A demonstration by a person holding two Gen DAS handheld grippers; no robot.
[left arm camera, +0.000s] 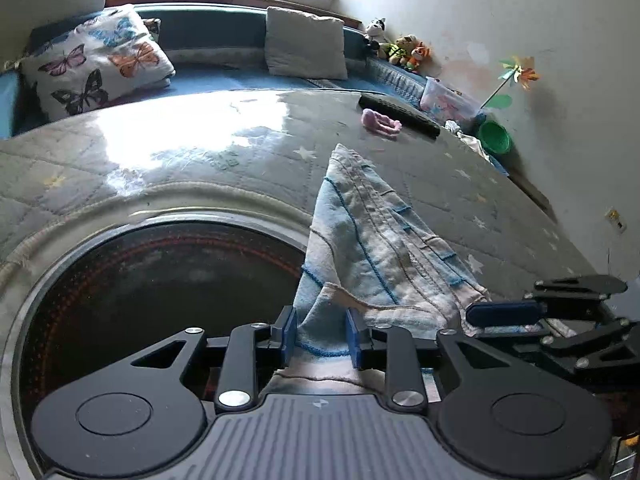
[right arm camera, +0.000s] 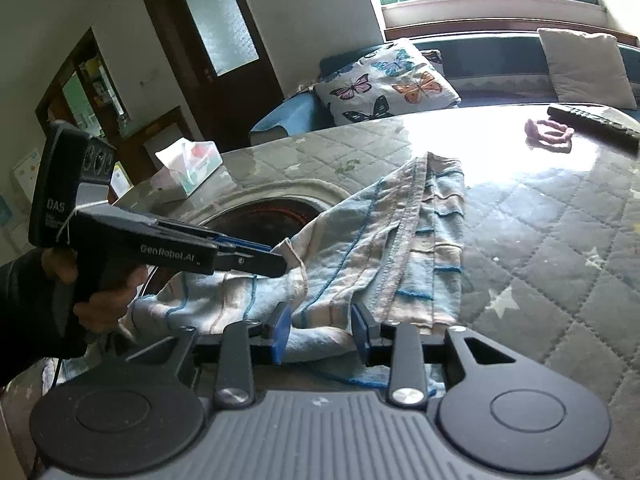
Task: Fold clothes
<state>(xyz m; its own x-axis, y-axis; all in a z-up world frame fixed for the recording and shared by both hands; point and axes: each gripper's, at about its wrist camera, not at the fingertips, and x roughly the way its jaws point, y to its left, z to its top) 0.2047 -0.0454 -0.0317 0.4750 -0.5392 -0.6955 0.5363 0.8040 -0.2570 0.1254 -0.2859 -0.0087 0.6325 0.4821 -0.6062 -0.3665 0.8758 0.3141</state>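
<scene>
Left tool [left arm camera: 321, 336] pinches striped cloth [left arm camera: 372, 236]; right tool [right arm camera: 320, 334] part-open around it.

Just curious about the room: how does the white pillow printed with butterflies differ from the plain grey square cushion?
The white butterfly-print pillow carries coloured butterflies; the plain grey square cushion has no pattern. The pillow lies tilted at the sofa's end; the cushion stands upright against the backrest. The pillow looks plumper, the cushion flatter. Both are squarish and sit on the blue sofa.
</scene>
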